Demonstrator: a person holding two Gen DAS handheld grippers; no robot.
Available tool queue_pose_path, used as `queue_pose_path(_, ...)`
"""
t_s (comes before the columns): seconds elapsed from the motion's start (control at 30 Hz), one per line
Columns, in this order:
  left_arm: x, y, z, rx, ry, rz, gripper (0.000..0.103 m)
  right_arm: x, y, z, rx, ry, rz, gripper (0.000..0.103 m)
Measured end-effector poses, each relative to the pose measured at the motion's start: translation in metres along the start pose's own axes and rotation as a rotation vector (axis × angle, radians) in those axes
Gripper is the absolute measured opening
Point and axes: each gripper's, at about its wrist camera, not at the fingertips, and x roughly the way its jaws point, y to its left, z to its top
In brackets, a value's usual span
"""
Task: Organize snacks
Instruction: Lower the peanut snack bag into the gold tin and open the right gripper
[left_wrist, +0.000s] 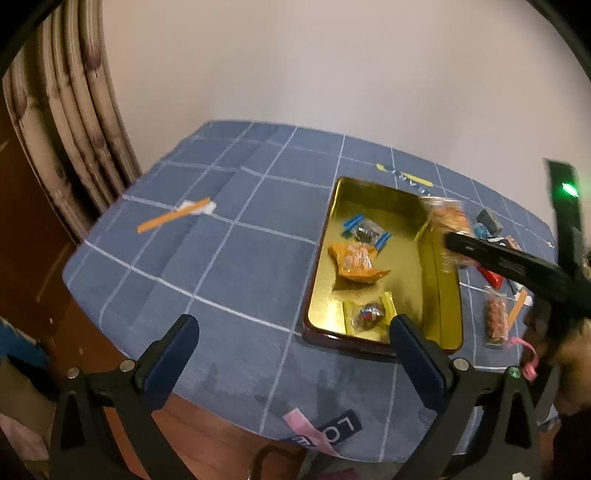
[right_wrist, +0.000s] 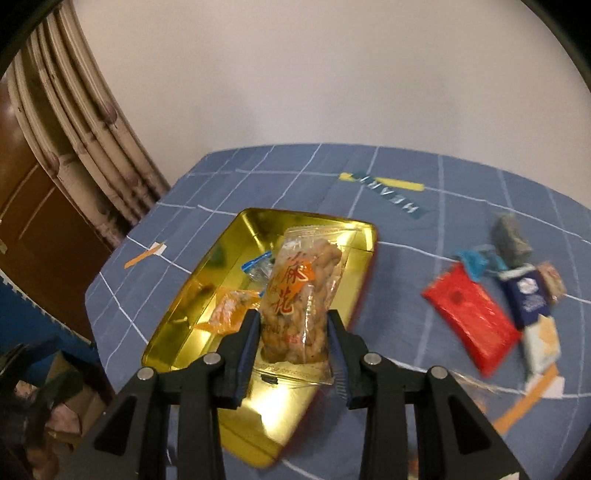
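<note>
- Snack pack (right_wrist: 299, 295): a clear pouch of twisted fried dough with an orange label, held upright in the centre of the right wrist view, above the tin (right_wrist: 184, 332).
- The right gripper (right_wrist: 293, 332) is clenched on the pack's lower half, one pad against each side; in the left wrist view the same pack is a blur at the right of the frame, over the tin's far edge.
- The left gripper (left_wrist: 291, 332) is released, its jaws spread wide with nothing between them, at the bottom of its frame near the tin's near rim.
- Handling, as I judge it: light, with slick crinkly film and brittle contents that could crack under a hard squeeze. The flat sealed ends or a mild pinch across the middle look the safest holds.
- Three wrapped sweets already lie in the tin: blue (left_wrist: 365, 230), orange (left_wrist: 356, 262) and yellow (left_wrist: 369, 314).
- More snacks wait at the right of the right wrist view, among them a red pack (right_wrist: 472, 321).
- The surface (left_wrist: 221, 258) wears a blue cloth with a white grid; a plain pale wall stands behind, a curtain (left_wrist: 74, 110) at upper left.
</note>
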Motion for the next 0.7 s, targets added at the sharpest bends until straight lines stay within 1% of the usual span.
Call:
queue_pose_path(0.17, 0.005, 0.000, 0.000, 0.018, -0.006, 0.016, 0.102, 0.029, 0.014, 0.015, -0.025, 0.029, -0.019, 0.036)
queue_pose_path(0.27, 0.007, 0.004, -0.001, -0.001, -0.012, -0.019, 0.102, 0.043, 0.017, 0.020, -0.026, 0.048, -0.029, 0.036)
queue_pose_path(0.37, 0.002, 0.007, -0.001, -0.026, -0.049, -0.043, 0.102, 0.055, 0.018, 0.023, -0.022, 0.058, -0.045, 0.036)
queue_pose_path(0.47, -0.001, 0.008, 0.000, -0.030, -0.065, -0.050, 0.102, 0.065, 0.021, 0.024, -0.005, 0.074, -0.057, 0.037)
queue_pose_path(0.6, 0.001, 0.007, 0.001, -0.027, -0.058, -0.061, 0.102, 0.065, 0.025, 0.025, -0.002, 0.053, -0.057, 0.038)
queue_pose_path(0.7, 0.002, 0.005, 0.000, -0.010, -0.046, -0.068, 0.102, 0.056, 0.025, 0.025, 0.001, 0.031, -0.048, 0.039)
